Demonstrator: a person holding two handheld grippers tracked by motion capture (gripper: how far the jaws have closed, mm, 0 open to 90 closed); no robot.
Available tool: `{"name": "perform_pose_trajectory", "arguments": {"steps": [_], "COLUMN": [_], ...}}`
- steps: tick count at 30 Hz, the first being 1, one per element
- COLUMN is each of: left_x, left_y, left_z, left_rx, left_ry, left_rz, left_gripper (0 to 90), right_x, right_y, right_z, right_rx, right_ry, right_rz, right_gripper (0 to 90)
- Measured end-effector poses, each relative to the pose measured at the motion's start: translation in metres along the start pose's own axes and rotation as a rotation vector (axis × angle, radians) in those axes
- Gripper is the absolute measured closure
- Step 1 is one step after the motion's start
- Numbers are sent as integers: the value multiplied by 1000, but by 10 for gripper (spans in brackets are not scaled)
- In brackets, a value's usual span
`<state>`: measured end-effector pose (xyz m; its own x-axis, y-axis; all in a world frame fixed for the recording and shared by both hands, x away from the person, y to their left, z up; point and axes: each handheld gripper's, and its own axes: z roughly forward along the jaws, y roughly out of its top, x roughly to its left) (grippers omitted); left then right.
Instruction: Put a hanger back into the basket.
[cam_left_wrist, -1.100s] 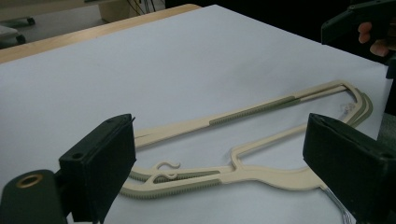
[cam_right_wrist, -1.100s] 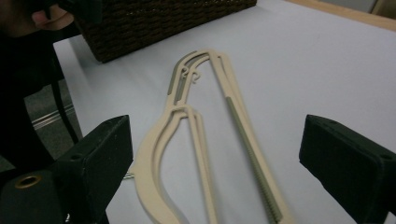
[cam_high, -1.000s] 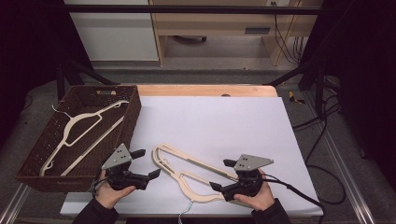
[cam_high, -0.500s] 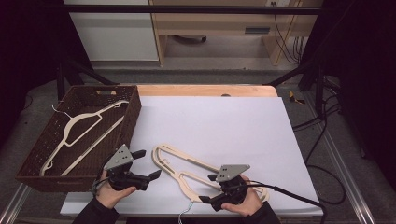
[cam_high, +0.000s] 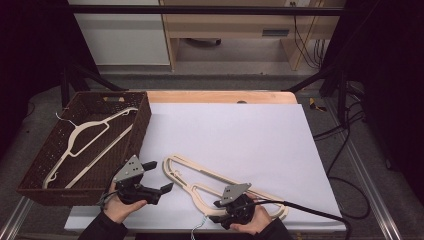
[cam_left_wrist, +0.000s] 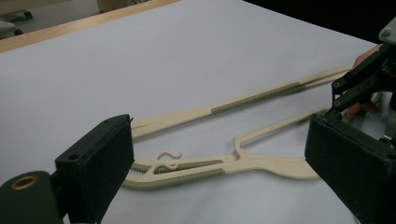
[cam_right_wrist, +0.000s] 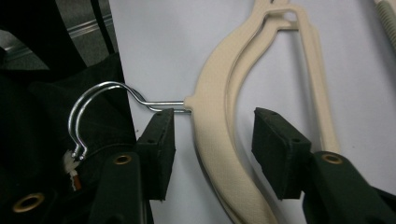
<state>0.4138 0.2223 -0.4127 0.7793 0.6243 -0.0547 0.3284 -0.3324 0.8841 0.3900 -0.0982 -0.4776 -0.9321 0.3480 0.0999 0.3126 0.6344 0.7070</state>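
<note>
While closing in on the cream hangers (cam_high: 200, 187) stacked near the front edge of the table (cam_high: 240, 130), right gripper (cam_right_wrist: 212, 140) straddles the curved neck just past the metal hook (cam_right_wrist: 100, 109), jaws just been narrowing with the plastic between them, pads not quite pressing yet by the look of it. Left gripper (cam_high: 159, 176) parked near the front left corner, beside the brown basket (cam_high: 142, 122), jaws spread wide, nothing in them. Got another pale hanger (cam_high: 82, 145) lying inside that basket too.
</note>
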Motion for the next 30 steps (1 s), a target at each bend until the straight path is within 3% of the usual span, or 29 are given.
{"name": "perform_pose_trajectory", "arguments": {"steps": [3, 10, 15, 30], "left_x": [0, -1, -2, -11], "left_y": [0, -1, -2, -5], "left_z": [1, 3, 6, 19], "left_rx": [4, 12, 23, 77], "left_ry": [-2, -6, -15, -64], "left_rz": [-1, 7, 15, 84], "left_gripper": [80, 80, 81, 82], "right_x": [0, 1, -3, -11], "right_y": [-1, -2, -2, 2], "right_z": [1, 2, 1, -6], "right_rx": [4, -6, -5, -8], "right_ry": [0, -21, 10, 84], "right_rz": [-4, -72, -102, -78], "right_gripper": [588, 681, 698, 719]}}
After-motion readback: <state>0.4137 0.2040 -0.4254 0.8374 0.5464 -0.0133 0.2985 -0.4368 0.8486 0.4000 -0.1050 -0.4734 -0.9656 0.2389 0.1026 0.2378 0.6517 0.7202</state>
